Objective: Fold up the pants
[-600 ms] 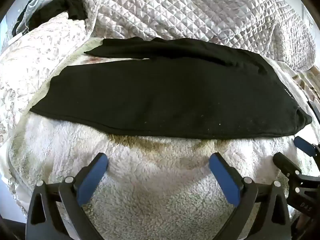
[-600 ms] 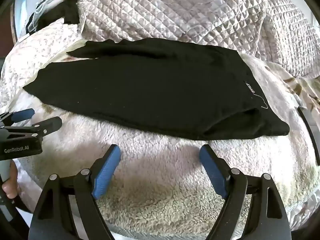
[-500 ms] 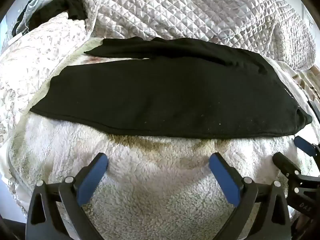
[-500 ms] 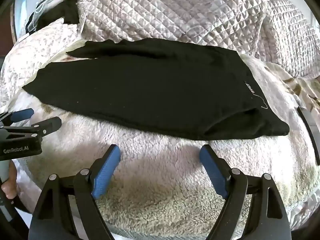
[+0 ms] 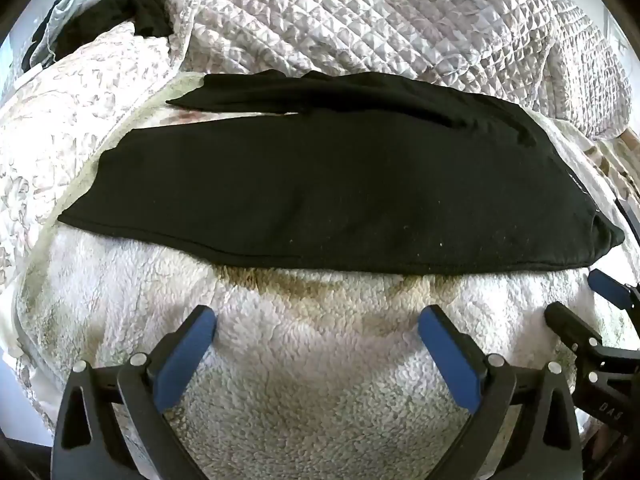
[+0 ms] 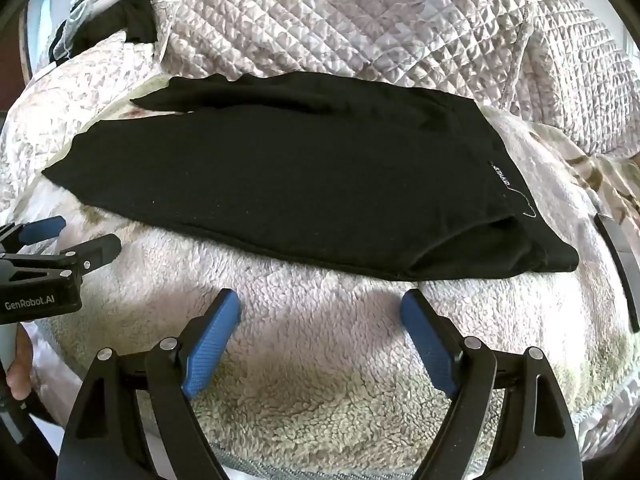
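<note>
On the bed: a fluffy cream blanket [image 5: 320, 380] covers the near part, with a quilted bedspread [image 5: 380, 20] bunched behind it.
Pants: the black pants [image 5: 328, 184] lie flat across the blanket, one leg over the other, waistband [image 6: 508, 184] to the right, leg ends to the left.
Step in hand: by the look of it the lengthwise fold is done and the crosswise fold is not yet begun.
Left gripper [image 5: 316, 340]: fingers wide apart, holding nothing, over bare blanket just short of the pants' near edge.
Right gripper [image 6: 320, 320]: fingers likewise wide and empty, near the waistband end.
Next move: probably each gripper reaches to the near hem, pinches both layers at one end, and carries it over to the other end.
</note>
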`<state>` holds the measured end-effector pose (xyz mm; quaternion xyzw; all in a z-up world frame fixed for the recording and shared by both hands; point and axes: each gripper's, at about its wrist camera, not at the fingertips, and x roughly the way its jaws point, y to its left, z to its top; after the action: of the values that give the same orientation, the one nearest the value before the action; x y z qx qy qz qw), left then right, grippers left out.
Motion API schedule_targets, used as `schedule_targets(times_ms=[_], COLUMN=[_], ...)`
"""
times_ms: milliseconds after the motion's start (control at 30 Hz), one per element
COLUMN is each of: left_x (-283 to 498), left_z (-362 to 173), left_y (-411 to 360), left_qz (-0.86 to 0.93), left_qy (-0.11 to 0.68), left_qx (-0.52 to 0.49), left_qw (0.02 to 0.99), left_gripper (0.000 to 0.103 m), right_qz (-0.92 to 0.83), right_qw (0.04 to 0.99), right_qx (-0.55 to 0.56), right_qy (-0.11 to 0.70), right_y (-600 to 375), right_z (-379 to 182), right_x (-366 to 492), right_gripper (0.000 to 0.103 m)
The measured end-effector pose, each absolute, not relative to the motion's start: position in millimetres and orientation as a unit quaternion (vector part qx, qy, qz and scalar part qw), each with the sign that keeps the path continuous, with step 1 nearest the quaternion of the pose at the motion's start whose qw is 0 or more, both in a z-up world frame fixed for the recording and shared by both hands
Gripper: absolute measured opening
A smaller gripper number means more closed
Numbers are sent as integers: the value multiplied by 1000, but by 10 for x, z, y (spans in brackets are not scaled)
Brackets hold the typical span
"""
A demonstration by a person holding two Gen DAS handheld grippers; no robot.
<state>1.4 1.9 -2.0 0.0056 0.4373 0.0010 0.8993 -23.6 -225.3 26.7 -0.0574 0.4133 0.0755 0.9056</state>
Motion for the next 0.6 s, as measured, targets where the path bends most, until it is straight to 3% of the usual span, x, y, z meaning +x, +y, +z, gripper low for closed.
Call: schedule_targets(times_ms=[600], left_x=[-7], left_z=[-35], left_y=[0], left_qz=[0], left_qy=[434], left_qx=[4], left_qw=[901], left_gripper=[103], right_qz=[73], right_qw=[905], right_qx=[-61], right_qy=[415], right_y=[-2242], right_z=[272], right_x=[-229], right_gripper=[83])
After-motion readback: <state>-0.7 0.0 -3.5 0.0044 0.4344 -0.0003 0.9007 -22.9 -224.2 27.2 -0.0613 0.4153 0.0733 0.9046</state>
